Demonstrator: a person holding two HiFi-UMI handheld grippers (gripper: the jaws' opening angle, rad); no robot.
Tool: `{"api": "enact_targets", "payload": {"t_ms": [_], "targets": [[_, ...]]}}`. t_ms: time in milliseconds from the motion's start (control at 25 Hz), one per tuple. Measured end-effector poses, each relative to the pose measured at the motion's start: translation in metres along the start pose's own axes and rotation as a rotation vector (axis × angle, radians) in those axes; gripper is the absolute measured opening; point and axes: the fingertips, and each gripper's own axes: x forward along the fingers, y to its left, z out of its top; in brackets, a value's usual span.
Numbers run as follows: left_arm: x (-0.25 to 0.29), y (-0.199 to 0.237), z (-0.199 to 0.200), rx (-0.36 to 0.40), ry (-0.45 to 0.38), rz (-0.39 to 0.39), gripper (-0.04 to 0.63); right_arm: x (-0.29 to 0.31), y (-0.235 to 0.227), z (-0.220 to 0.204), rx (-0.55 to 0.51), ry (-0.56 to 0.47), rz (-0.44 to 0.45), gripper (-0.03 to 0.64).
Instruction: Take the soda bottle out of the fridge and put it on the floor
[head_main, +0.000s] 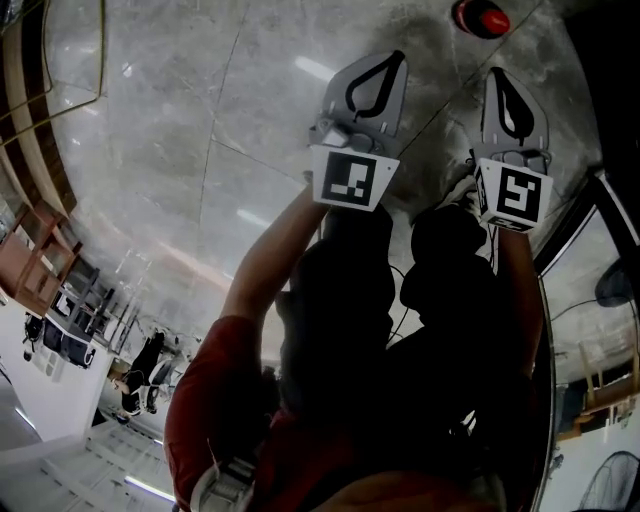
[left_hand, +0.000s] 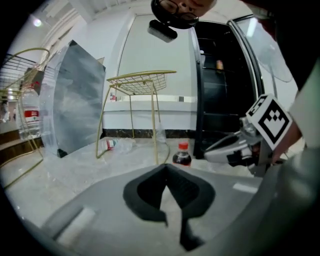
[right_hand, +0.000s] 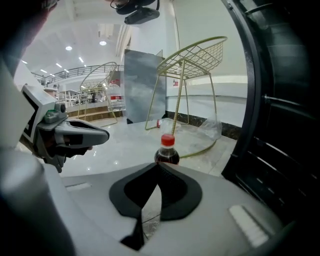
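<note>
The soda bottle (right_hand: 167, 150), dark cola with a red cap, stands upright on the marble floor just beyond my right gripper's (right_hand: 159, 166) tips. The left gripper view shows the bottle (left_hand: 182, 155) a little right of my left gripper (left_hand: 167, 168). In the head view only its red cap (head_main: 481, 17) shows at the top edge, ahead of both grippers. My left gripper (head_main: 399, 57) and right gripper (head_main: 497, 74) hang side by side above the floor. Both have their jaws closed tip to tip with nothing between them. The open fridge (right_hand: 280, 100) is to the right.
A gold wire chair (left_hand: 142, 82) stands behind the soda bottle, with a clear plastic bottle (left_hand: 112, 144) lying under it. A grey panel (left_hand: 75, 100) leans at the left. The fridge door (left_hand: 260, 45) stands open at the right. The person's legs fill the lower head view.
</note>
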Motion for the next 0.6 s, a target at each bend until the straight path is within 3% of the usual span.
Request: {"api": "enact_targets", "payload": {"t_ms": [280, 600], "targets": [[-0.048, 0.002, 0.109, -0.002, 0.037, 0.007, -0.002, -0.074, 0.007, 0.08, -0.018, 0.069, -0.006, 0.002], [-0.115, -0.002, 0.291, 0.001, 0.022, 0.012, -0.002, -0.19, -0.001, 0.235, -0.001, 0.066, -0.046, 0.002]]}}
